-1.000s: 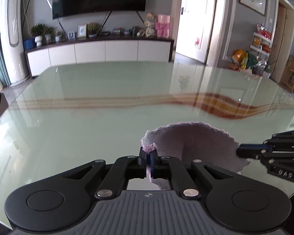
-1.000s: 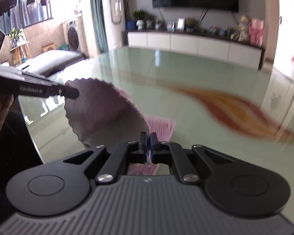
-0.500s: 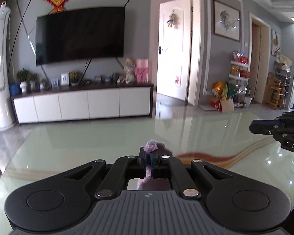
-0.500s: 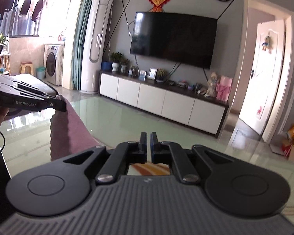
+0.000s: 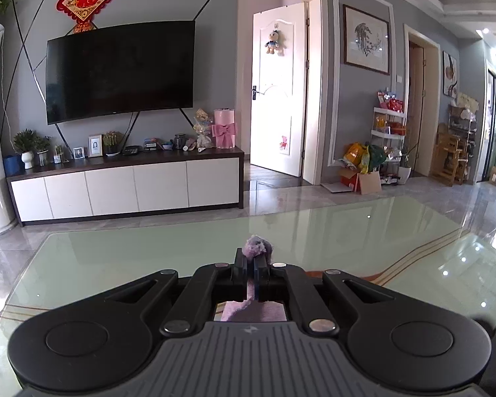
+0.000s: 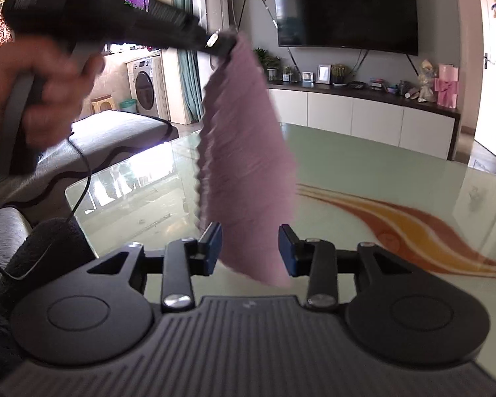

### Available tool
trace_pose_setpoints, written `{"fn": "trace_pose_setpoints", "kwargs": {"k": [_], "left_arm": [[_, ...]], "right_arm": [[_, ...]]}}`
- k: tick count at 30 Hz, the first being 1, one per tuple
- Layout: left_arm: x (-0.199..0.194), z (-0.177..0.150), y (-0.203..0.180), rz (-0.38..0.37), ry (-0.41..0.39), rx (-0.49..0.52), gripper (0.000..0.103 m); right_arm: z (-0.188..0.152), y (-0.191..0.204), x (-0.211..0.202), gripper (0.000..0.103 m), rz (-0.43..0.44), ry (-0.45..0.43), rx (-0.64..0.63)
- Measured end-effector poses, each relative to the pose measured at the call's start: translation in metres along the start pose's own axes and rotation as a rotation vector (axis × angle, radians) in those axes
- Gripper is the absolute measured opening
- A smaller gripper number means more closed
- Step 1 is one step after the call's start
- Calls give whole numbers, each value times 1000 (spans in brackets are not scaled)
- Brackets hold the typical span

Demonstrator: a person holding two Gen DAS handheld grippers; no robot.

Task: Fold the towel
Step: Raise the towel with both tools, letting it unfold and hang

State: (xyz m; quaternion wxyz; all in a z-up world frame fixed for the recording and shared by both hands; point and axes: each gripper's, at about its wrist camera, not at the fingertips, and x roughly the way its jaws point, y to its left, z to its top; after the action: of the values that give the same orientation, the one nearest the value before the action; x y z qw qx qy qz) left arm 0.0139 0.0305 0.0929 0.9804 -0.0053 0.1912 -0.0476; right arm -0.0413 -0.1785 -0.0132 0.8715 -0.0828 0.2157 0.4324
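A small purple towel (image 6: 244,152) hangs in the air by one corner from my left gripper (image 6: 226,44), which is shut on it up at the left of the right wrist view. In the left wrist view the pinched corner (image 5: 257,248) sticks out above the left gripper (image 5: 250,266), and a bit of towel (image 5: 248,311) shows below the shut jaws. My right gripper (image 6: 249,248) is open with its jaws wide apart. The towel's lower part hangs between and just beyond its blue pads (image 6: 214,248); I cannot tell if it touches them.
A glass table (image 6: 363,172) with an orange swirl pattern (image 6: 413,228) lies below both grippers. A grey sofa (image 6: 115,132) stands to the left of it. A white TV cabinet (image 5: 125,188) and a wall TV (image 5: 119,72) lie beyond the far edge.
Both grippers rose from the table with the towel. My right gripper has opened and let go of its corner, so the towel now hangs from the left gripper alone.
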Motion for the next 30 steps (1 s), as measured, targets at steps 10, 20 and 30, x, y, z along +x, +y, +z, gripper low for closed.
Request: {"fn": "trace_pose_setpoints", "kwargs": {"k": [10, 20, 30], "left_arm": [[-7, 16, -18, -13, -32, 6, 4], [-9, 25, -27, -17, -43, -4, 4], [-15, 24, -29, -35, -38, -7, 4]], "right_arm": [[-16, -1, 2, 44, -42, 18, 7], [-20, 4, 25, 47, 35, 59, 6], [-25, -13, 3, 47, 43, -150, 92]]}}
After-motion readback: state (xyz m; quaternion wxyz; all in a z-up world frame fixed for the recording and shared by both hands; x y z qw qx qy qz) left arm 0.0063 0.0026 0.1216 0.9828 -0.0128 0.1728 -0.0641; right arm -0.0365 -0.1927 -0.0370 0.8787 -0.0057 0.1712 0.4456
